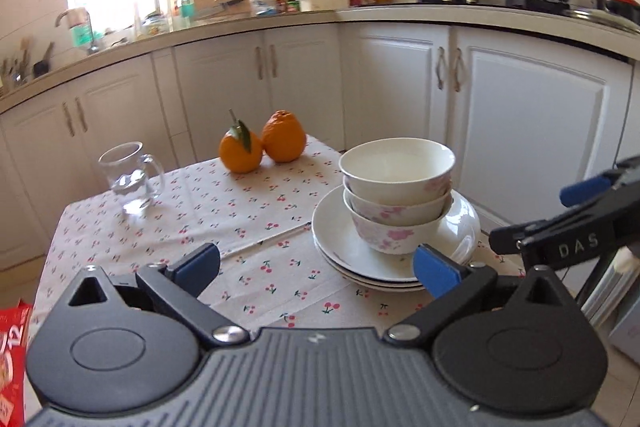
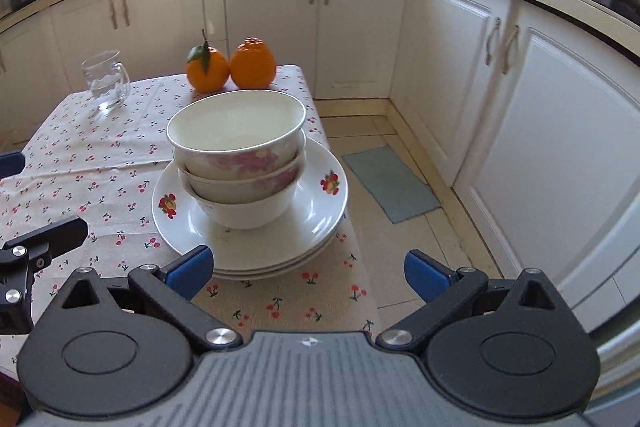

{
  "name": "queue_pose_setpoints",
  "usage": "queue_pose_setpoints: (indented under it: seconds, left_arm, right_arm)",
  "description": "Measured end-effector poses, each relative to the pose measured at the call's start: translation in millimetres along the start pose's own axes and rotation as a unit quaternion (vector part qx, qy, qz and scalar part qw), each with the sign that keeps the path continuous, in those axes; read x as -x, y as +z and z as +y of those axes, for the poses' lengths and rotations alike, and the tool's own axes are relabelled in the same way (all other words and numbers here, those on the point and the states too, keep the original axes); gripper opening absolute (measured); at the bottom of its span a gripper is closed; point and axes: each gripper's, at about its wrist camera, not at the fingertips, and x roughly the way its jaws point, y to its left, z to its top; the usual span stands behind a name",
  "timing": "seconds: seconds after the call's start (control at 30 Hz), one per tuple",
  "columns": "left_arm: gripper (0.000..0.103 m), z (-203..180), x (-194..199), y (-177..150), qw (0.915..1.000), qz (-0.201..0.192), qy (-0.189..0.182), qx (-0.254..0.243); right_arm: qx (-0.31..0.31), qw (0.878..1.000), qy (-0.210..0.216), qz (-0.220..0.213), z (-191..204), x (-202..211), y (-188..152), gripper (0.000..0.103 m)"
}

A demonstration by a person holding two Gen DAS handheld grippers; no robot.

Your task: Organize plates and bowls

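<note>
White: 3 nested bowls [image 2: 238,163] atop stacked plates [image 2: 316,211] on desk [image 2: 80,163]. Left tongs [image 1: 320,263], right tongs [image 2: 308,269]: spread apart, empty.

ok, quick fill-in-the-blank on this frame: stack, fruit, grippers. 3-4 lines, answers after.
1. The stack of bowls holds ____ bowls, nested.
2. The bowls stand on a pile of ____ on the cherry-print tablecloth.
3. Behind the stack sit two ____, next to a glass mug.
4. The left gripper and right gripper both have their jaws ____, nothing between them.

Answers: three; plates; oranges; open
</note>
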Motion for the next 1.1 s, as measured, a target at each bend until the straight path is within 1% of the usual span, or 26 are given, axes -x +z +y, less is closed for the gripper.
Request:
queue_pose_setpoints:
  seconds: [0.07, 0.13, 0.23, 0.33, 0.5, 0.67, 1.1]
  left_arm:
    - [0.102, 0.4, 9.7, 2.4, 0.9996, 0.003, 0.025, 0.016]
    - [0.102, 1.9, 18.1, 3.2, 0.9986, 0.009, 0.039, 0.034]
    - [0.102, 3.7, 27.5, 3.0, 0.9977, 0.018, 0.038, 0.053]
    - [0.102, 3.2, 35.7, 0.0, 0.9969, 0.021, 0.048, 0.059]
    - [0.102, 2.3, 44.5, -1.2, 0.9962, 0.02, 0.057, 0.062]
    - [0.102, 3.1, 46.3, -2.4, 0.9956, 0.019, 0.062, 0.068]
    - [0.102, 2.6, 46.3, -4.7, 0.995, 0.025, 0.065, 0.072]
  right_arm:
    - [-0.014, 1.0, -0.013, -0.013, 4.4, 15.4, -7.0, 0.103]
    - [-0.023, 0.999, -0.014, -0.023, 8.1, 30.8, -11.9, 0.103]
    - [-0.018, 0.999, -0.031, -0.034, 14.9, 46.0, -15.9, 0.103]
    - [-0.012, 0.998, -0.046, -0.046, 20.4, 57.9, -19.2, 0.103]
    - [-0.005, 0.997, -0.048, -0.064, 27.4, 73.8, -18.9, 0.103]
    - [-0.001, 0.996, -0.047, -0.074, 31.6, 81.2, -19.8, 0.103]
    - [0.005, 0.996, -0.051, -0.075, 36.9, 81.7, -20.8, 0.103]
